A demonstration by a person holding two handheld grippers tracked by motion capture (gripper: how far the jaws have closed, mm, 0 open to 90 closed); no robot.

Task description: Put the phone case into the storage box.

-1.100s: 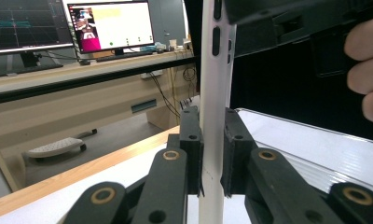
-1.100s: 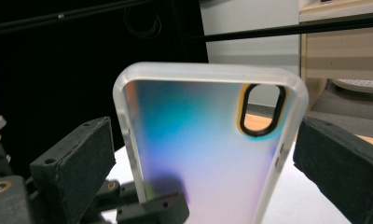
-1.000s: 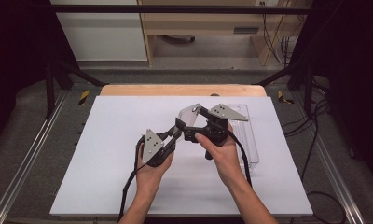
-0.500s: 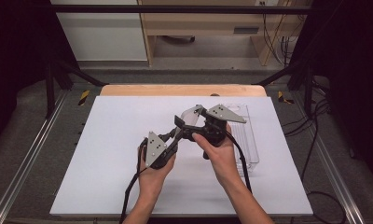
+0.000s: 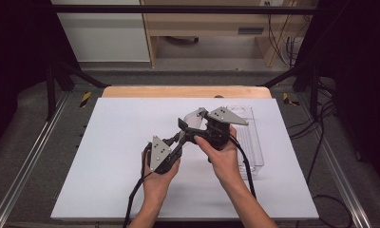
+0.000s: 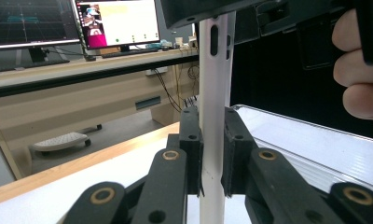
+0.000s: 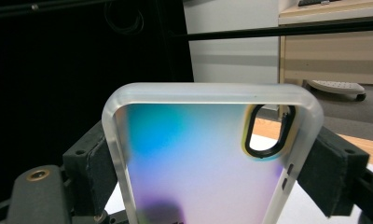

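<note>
Hands hold two grippers near the middle of the high view, where the left gripper (image 6: 211, 158) pinches the thin edge of a phone case (image 7: 208, 158) and the right gripper (image 7: 208, 163), which just squeezed shut, clamps its two sides.

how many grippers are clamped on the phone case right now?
2. The left gripper pinches the phone case across its thin faces; the right gripper clamps it across its two side edges, above the white table.

Iridescent phone case (image 7: 198, 163) between the tongs' (image 7: 212, 163) black pads
</note>
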